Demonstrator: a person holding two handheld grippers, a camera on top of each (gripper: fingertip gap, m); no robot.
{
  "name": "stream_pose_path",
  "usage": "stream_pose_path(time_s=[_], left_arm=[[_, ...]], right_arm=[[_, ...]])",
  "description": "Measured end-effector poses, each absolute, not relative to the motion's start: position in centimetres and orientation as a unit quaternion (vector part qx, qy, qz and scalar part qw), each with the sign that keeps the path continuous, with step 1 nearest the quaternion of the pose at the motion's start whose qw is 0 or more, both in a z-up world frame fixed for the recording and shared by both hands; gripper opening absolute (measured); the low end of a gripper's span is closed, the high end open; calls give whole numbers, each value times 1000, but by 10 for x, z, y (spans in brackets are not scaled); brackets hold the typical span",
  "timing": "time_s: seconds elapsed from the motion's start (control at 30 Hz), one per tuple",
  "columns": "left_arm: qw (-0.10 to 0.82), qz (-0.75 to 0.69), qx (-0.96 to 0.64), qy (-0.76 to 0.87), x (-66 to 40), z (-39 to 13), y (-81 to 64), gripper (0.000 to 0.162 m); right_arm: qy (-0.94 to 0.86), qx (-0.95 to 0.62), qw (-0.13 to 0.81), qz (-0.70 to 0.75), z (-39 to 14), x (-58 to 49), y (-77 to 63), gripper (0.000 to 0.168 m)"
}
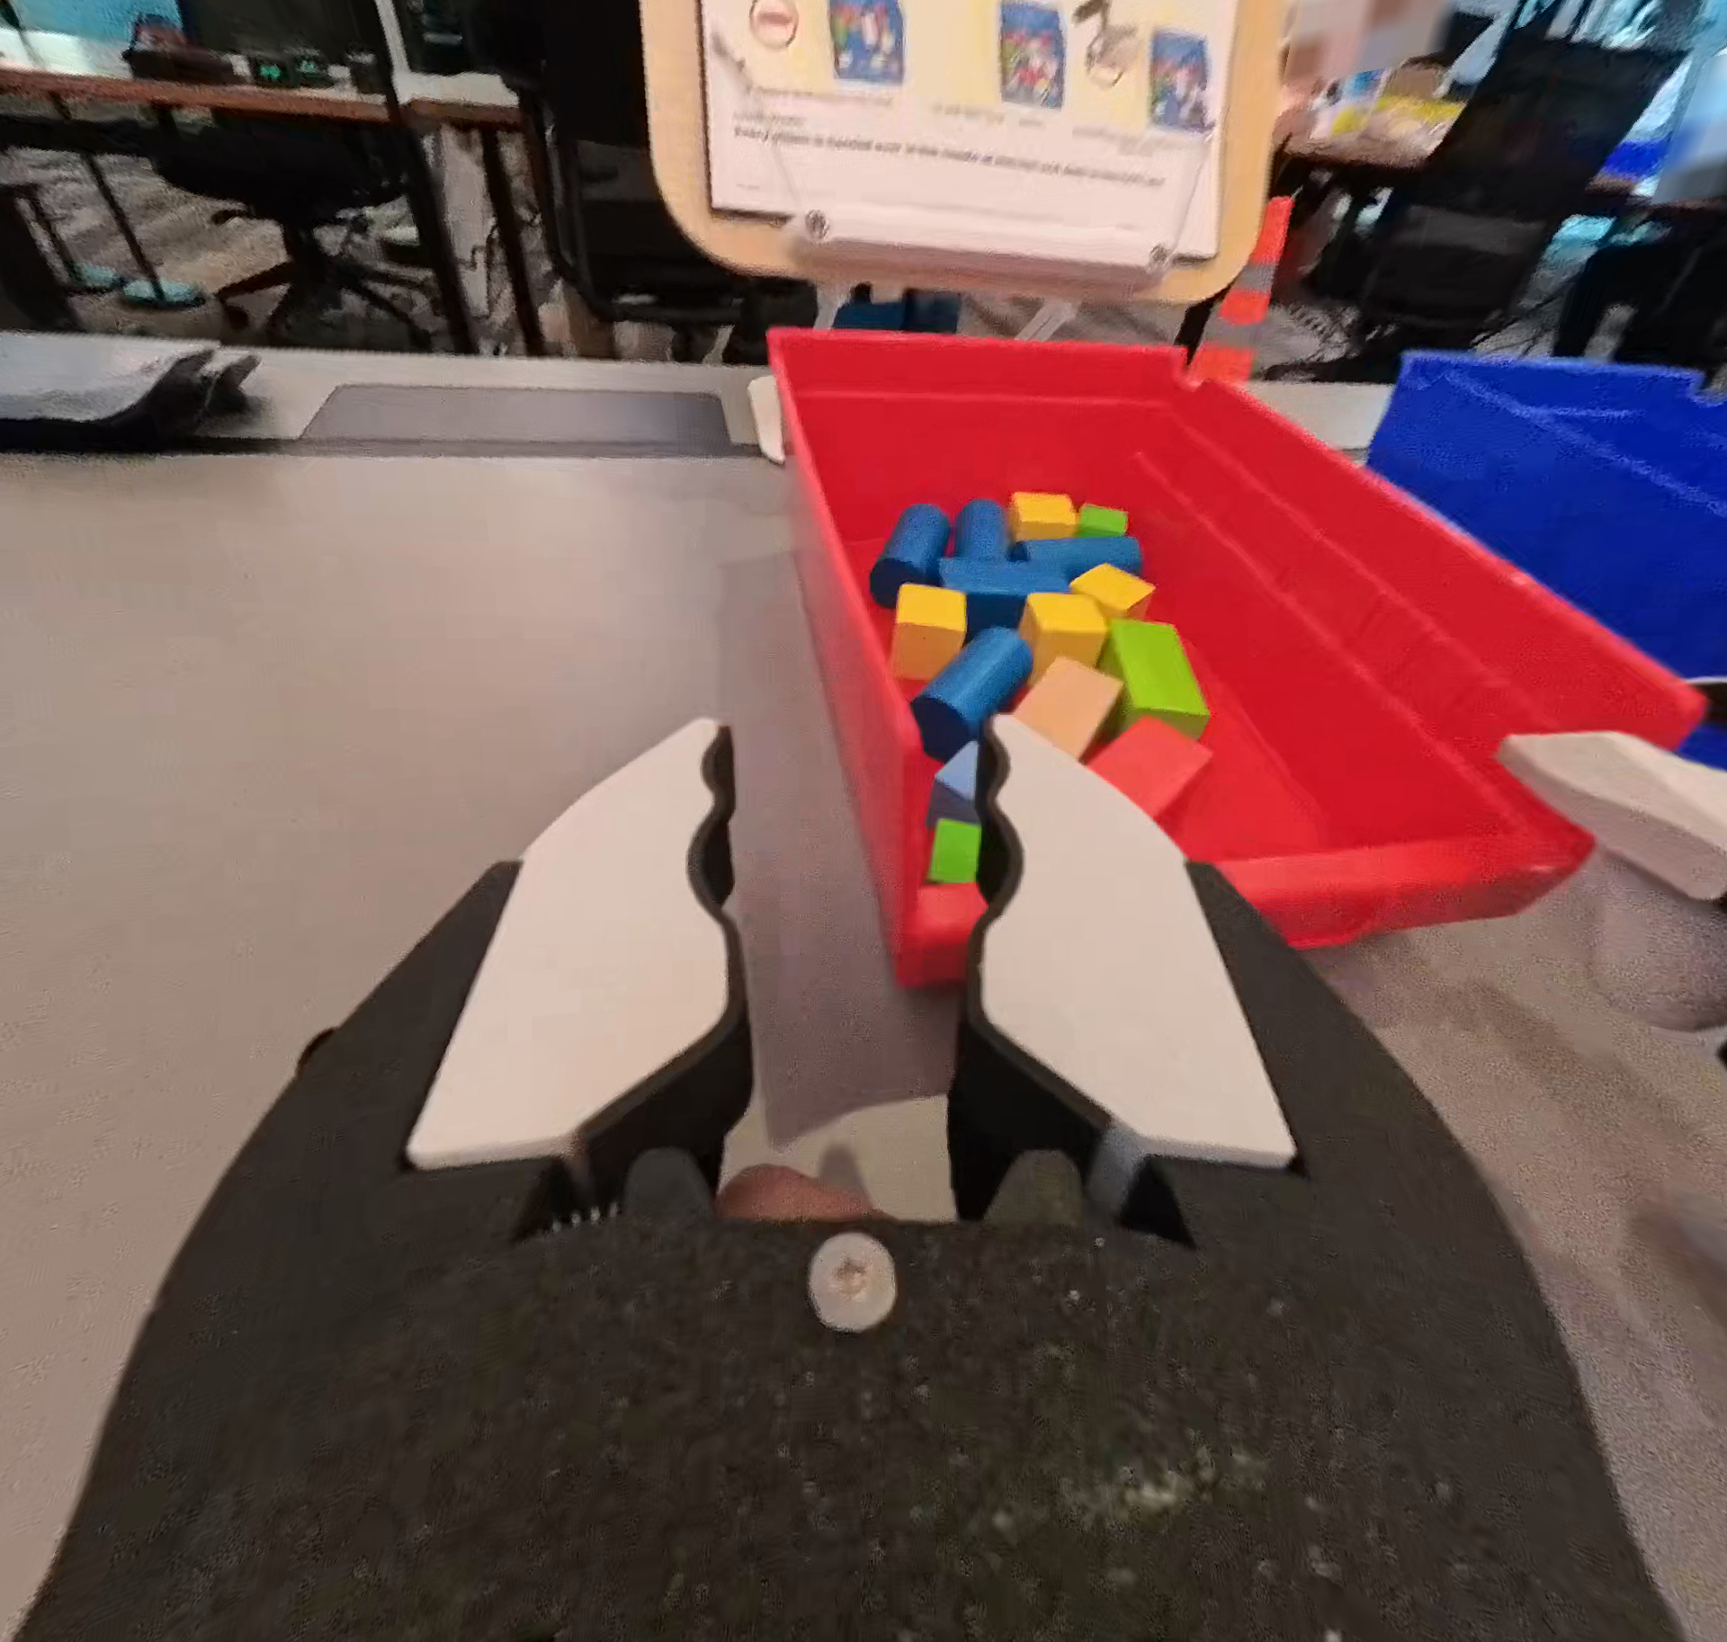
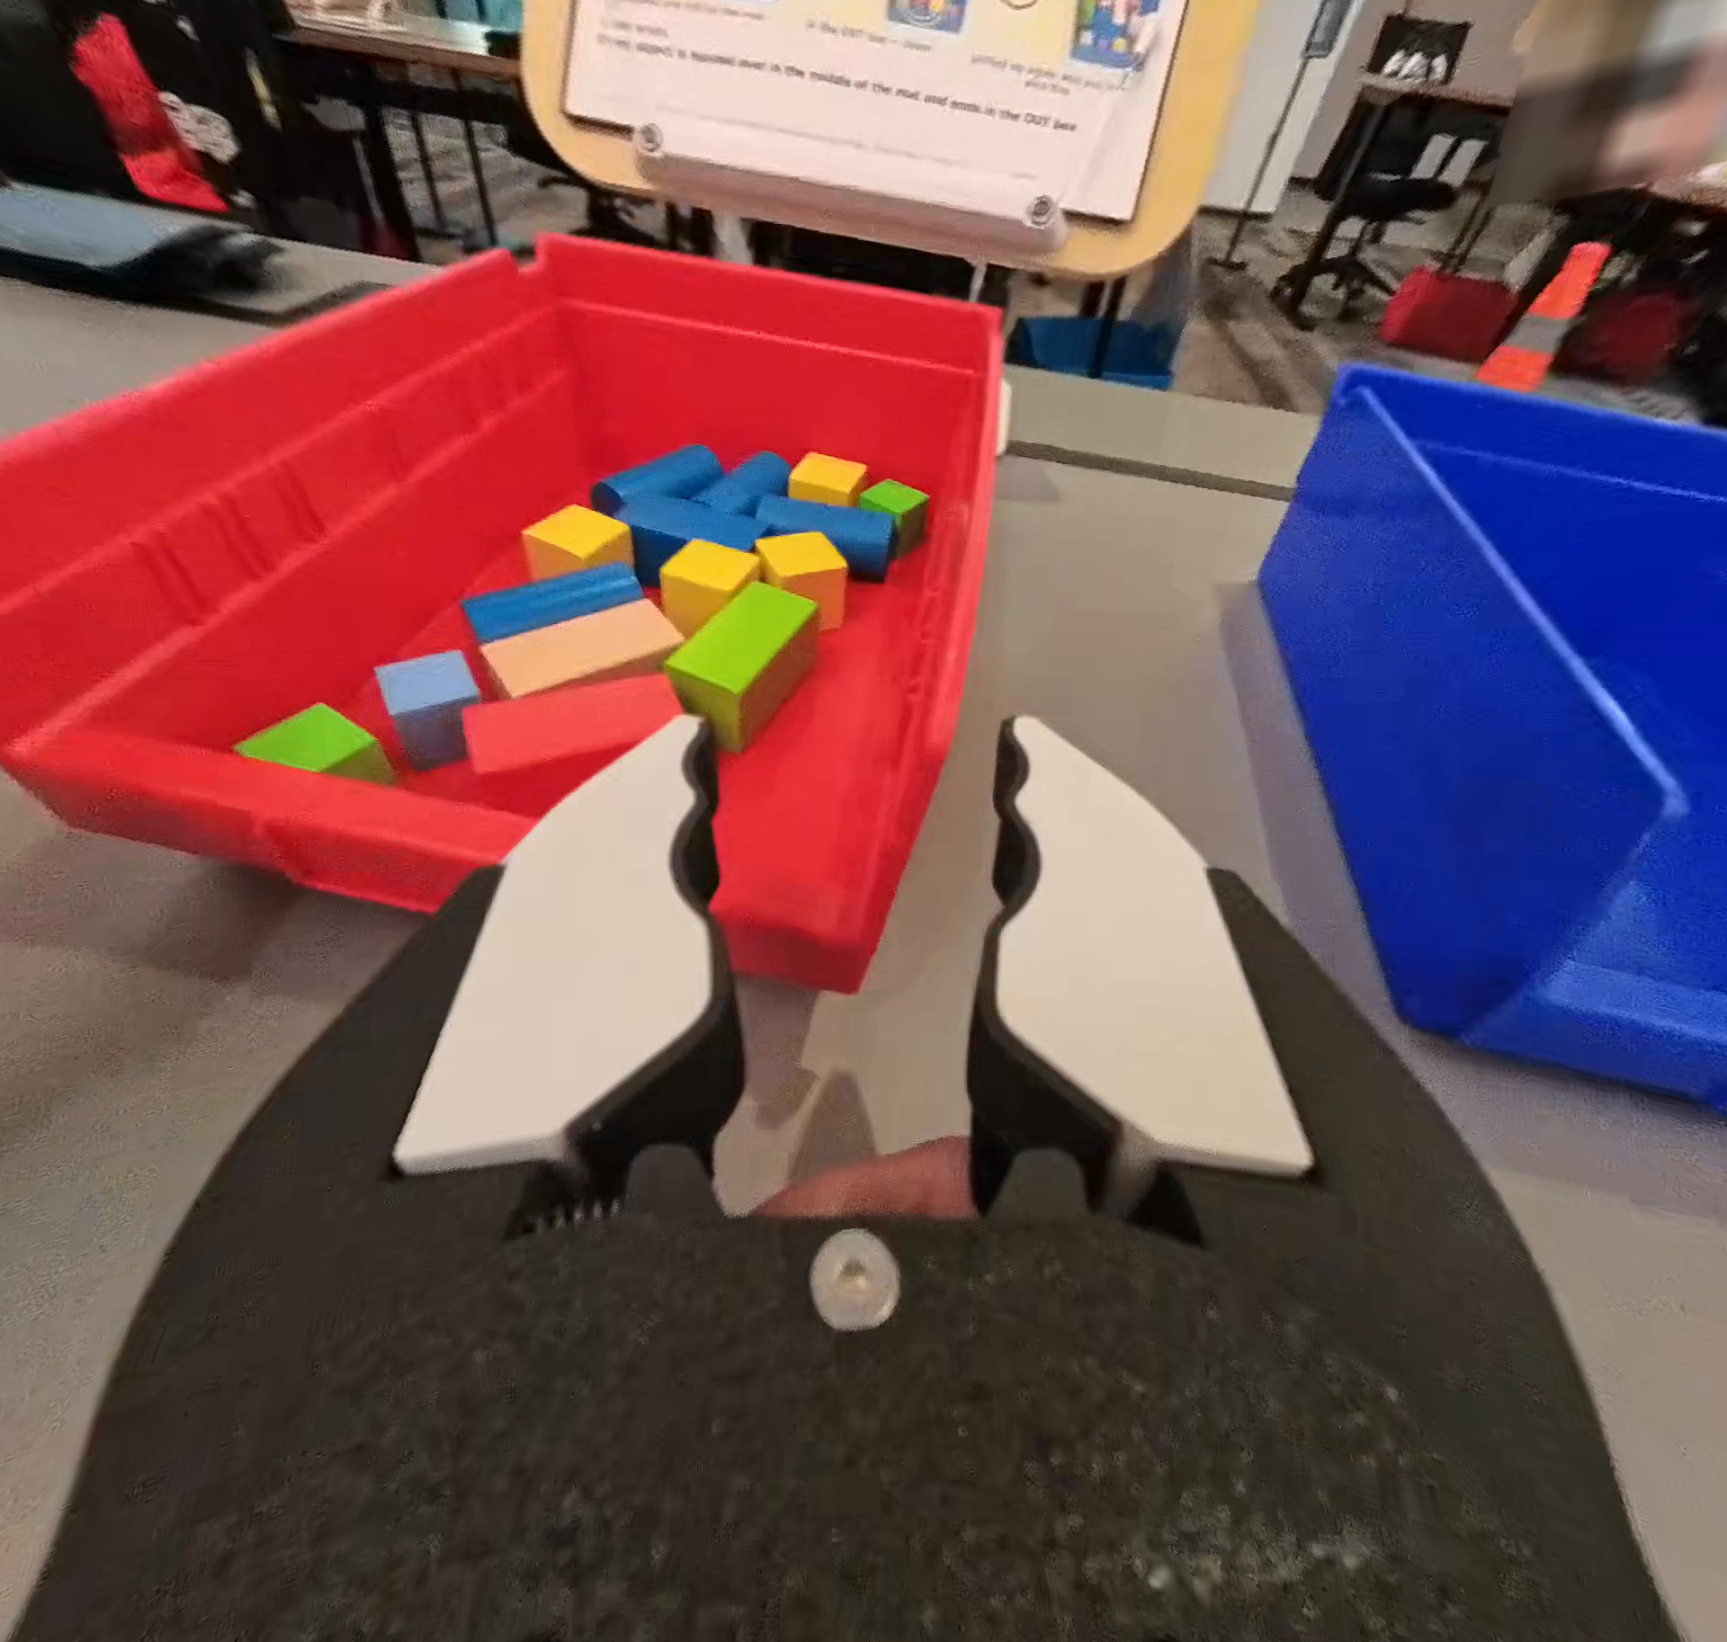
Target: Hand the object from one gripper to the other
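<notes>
Nothing is held as yet; the left gripper (image 1: 855, 747) and the right gripper (image 2: 852, 738) are both seen with jaws spread and nothing between them, poised above the grey table (image 1: 374, 663) at the near end of the red bin (image 2: 280, 495). The objects to be handed over, wooden blocks, lie loose in that bin; which one is meant cannot be told.

The step in hand is judged to be the first pick; it is best done on a block that lies clear of its neighbours, so that both fingers can be lowered beside it; the green block (image 2: 743, 658) nearest the right gripper, or the red block (image 2: 570, 724) beside it, seems easiest reached. A grasp across one end is advised, so that the other end is left free for the second gripper.

The bin's near wall must be cleared before the descent; the blue cylinders (image 2: 748, 513) and yellow cubes (image 2: 706, 574) are packed touching one another, and a finger could be blocked there. A blue bin (image 2: 1458, 691) stands to the right, apart from the red one; an instruction board (image 2: 869, 56) stands behind, beyond the table.
</notes>
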State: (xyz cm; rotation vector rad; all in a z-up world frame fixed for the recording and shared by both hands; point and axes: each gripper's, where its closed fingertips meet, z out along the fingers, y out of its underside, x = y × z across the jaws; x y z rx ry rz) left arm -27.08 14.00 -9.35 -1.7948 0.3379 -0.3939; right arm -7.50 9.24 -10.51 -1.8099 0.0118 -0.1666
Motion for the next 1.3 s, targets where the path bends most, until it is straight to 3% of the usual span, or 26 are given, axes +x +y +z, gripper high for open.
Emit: stream_pose_path(time_s=[0.07, 0.1, 0.2, 0.23, 0.27, 0.47, 0.83, 1.0, 1.23, 1.3], left_arm=[[562, -156, -800, 140, -272, -115, 148, 63], [554, -161, -804, 143, -267, -122, 151, 61], [544, -149, -811, 157, -253, -132, 164, 37], [537, -158, -812, 168, -246, -133, 166, 25], [533, -171, -813, 163, -241, -133, 168, 10], [534, -139, -821, 144, -254, -132, 175, 2], [568, -88, -816, 66, -404, -106, 227, 1], [536, -64, -840, 55, -446, -121, 245, 1], [532, -63, -844, -33, -470, -129, 251, 10], [532, -78, -841, -53, -465, -119, 247, 31]], right_arm=[[34, -786, 609, -102, -113, -62, 95, 53], [56, -794, 597, -94, -119, -56, 98, 50], [75, -824, 560, -29, -135, -57, 112, 44], [71, -822, 565, -9, -133, -60, 116, 34], [80, -817, 571, -2, -130, -58, 119, 8], [97, -815, 570, -37, -122, -65, 122, 4], [44, -795, 605, -6, -91, -207, 195, 4], [42, -817, 575, 14, -114, -250, 215, 4], [9, -830, 555, 58, -127, -278, 213, 9], [-25, -836, 543, 74, -125, -280, 208, 10]])
